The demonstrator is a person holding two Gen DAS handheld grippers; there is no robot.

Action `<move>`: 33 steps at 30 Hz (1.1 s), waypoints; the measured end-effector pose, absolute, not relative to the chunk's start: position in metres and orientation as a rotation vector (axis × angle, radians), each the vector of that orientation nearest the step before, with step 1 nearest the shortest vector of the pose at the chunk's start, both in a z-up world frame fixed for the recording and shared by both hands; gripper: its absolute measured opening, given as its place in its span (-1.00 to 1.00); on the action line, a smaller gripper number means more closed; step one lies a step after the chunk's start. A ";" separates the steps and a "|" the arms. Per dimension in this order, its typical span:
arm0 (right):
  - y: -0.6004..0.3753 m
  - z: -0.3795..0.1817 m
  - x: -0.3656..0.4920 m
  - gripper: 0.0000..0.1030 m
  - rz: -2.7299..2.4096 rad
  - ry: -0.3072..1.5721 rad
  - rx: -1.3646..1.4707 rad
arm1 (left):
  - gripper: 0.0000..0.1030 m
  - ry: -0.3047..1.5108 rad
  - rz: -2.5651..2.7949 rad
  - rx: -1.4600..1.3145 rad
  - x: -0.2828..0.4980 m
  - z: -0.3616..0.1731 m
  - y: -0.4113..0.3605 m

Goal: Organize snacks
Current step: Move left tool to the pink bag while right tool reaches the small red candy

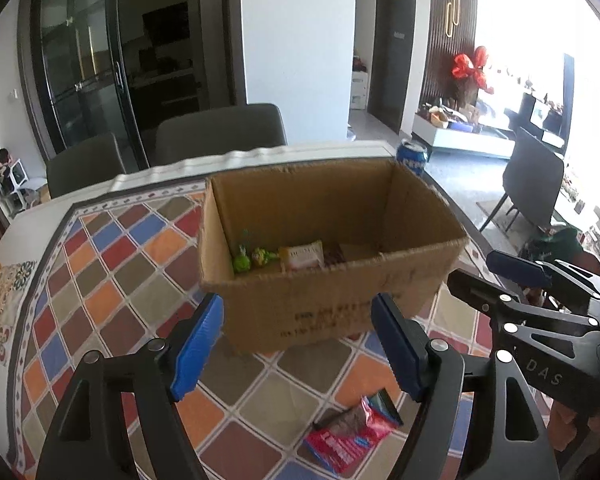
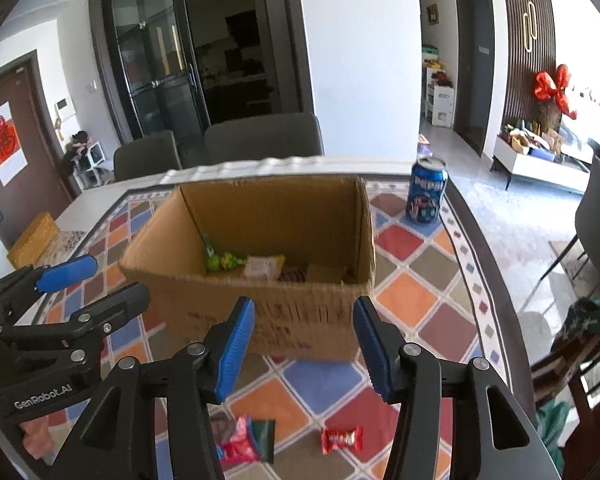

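Corrugated cardboard box, crinkly foil snack packets on tiled-pattern cloth, both grippers' ribbed fingers parted, empty

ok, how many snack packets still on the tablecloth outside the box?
2. A pink packet near the left gripper, and a small red candy near the right gripper. The cardboard box may hide others.
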State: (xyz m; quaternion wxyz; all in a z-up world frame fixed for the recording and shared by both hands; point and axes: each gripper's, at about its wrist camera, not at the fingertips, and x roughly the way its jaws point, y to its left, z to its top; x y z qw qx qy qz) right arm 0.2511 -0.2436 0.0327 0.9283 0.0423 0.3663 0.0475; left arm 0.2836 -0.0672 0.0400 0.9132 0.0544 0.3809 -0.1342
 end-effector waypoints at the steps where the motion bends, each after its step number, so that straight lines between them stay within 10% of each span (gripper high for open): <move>1: -0.244 0.031 0.249 0.02 0.098 0.759 0.085 | 0.47 0.790 -0.280 0.111 0.281 0.038 -0.067; 33: -0.254 -0.072 0.200 0.02 0.073 1.040 0.084 | 0.55 1.085 -0.370 0.206 0.228 -0.065 -0.089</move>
